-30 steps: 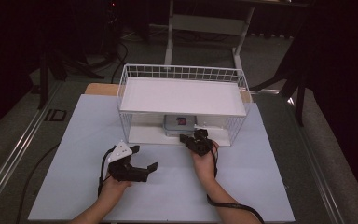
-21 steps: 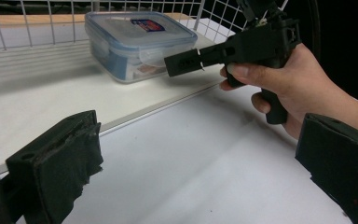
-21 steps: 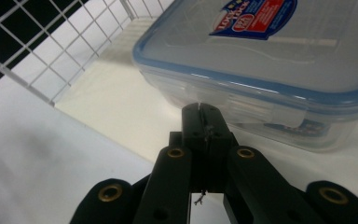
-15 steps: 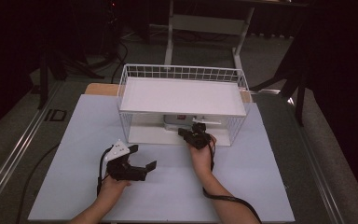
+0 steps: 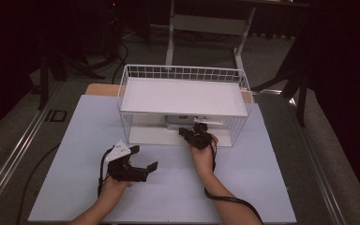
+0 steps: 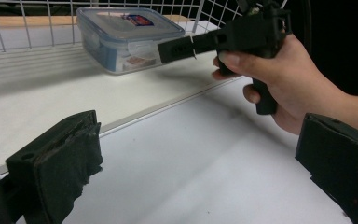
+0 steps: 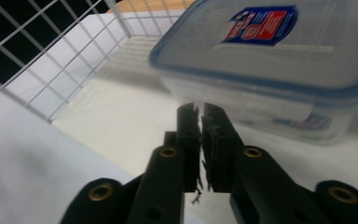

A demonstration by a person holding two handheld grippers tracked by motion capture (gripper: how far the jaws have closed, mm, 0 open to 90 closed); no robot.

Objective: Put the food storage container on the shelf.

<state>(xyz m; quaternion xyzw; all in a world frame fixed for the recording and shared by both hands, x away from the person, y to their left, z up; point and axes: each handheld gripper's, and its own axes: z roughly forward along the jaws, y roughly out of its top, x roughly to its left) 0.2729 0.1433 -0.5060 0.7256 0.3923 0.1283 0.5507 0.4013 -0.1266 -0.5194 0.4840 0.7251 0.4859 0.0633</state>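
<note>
A clear lidded container (image 6: 126,32) with a blue rim and a red-blue label (image 7: 261,60) sits on the lower level of a white wire rack (image 5: 183,72). My right gripper (image 7: 200,112) reaches into the rack's open front, with its tips just short of the container's side latch. Its jaws have just been opening by a thin slit, stay almost together, and have nothing between them. It also appears as the right gripper (image 6: 168,46) held in a hand. My left gripper (image 5: 143,158) rests on the white table in front of the rack, jaws wide open and empty.
The rack has a solid white top shelf (image 5: 183,96) that overhangs the container (image 5: 183,121). Wire walls (image 7: 51,60) close the rack's sides and back. The table's white board (image 5: 168,187) lies in front, with dark floor and stands around it.
My right gripper has edged forward to the rack's lower level and the container. The left gripper has stayed where it was.
</note>
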